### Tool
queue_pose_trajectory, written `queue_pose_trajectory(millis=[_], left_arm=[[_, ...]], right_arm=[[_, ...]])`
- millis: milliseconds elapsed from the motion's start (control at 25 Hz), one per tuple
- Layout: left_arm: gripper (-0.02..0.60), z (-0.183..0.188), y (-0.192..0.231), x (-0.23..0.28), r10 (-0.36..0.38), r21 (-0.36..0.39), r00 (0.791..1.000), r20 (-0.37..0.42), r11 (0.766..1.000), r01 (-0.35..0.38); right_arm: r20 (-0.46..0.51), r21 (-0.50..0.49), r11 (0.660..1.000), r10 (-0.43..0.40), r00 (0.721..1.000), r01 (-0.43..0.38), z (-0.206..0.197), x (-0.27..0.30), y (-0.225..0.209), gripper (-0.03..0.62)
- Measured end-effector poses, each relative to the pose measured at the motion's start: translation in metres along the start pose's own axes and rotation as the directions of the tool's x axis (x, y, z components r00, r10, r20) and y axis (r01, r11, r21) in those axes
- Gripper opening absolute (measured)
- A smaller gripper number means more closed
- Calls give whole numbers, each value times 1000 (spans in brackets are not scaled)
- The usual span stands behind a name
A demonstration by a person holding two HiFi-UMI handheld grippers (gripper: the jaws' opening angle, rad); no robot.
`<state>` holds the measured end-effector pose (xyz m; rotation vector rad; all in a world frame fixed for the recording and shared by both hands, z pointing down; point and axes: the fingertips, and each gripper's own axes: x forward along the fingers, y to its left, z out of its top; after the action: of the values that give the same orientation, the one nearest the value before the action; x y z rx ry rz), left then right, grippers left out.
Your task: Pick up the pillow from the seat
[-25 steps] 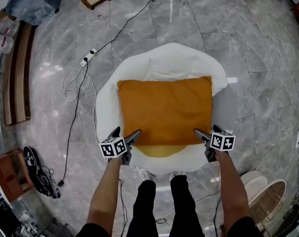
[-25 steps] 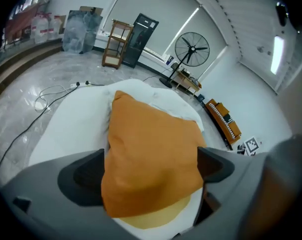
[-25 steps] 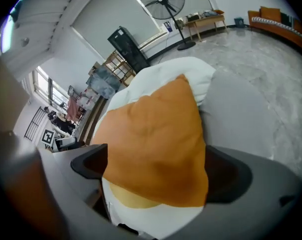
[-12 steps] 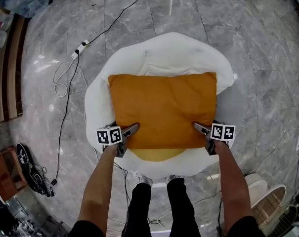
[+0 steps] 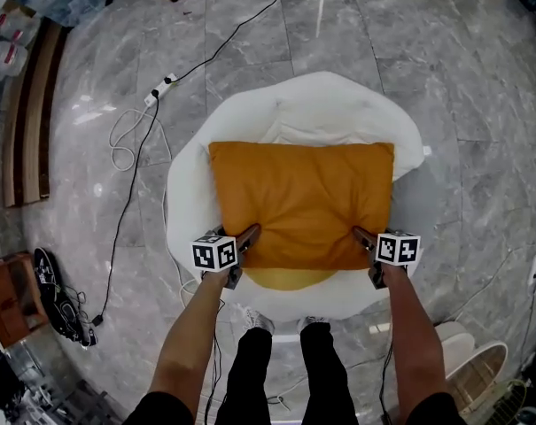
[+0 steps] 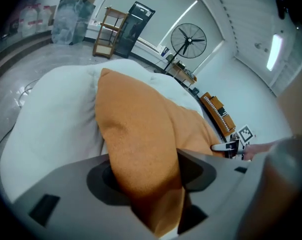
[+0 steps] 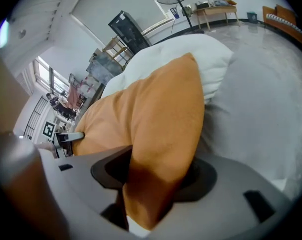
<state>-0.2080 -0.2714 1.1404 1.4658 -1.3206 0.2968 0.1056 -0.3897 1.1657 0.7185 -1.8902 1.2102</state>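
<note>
An orange square pillow lies on a round white cushioned seat. My left gripper is at the pillow's near left corner and my right gripper at its near right corner. Both pairs of jaws have just been closing. In the left gripper view the orange pillow is pinched between the jaws of the left gripper. In the right gripper view the right gripper pinches the pillow the same way. The pillow rests flat on the seat.
A power strip with long black and white cables lies on the marble floor left of the seat. A wooden bench and dark shoes are at far left. My legs stand against the seat's near edge. A standing fan is beyond.
Both grippers have come down onto the pillow's near corners and their jaws have closed on the fabric. The pillow has not lifted.
</note>
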Motion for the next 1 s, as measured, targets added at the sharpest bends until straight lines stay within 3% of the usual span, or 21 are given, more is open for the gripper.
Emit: queue_pose_trajectory(millis=[80, 320, 640, 1000], left_arm=[[268, 5, -9, -13, 5, 7, 1000, 23, 1000, -5], [267, 21, -46, -68, -7, 30, 996, 94, 1000, 4], [270, 68, -115, -183, -52, 92, 976, 210, 995, 33], [268, 138, -207, -320, -88, 219, 931, 354, 976, 8]], right_arm=[[10, -23, 1000, -11, 1000, 12, 5, -13, 11, 227], [75, -73, 997, -15, 997, 20, 17, -80, 52, 229], [194, -117, 993, -8, 981, 32, 43, -193, 125, 235], [387, -196, 978, 14, 922, 67, 85, -339, 214, 236]])
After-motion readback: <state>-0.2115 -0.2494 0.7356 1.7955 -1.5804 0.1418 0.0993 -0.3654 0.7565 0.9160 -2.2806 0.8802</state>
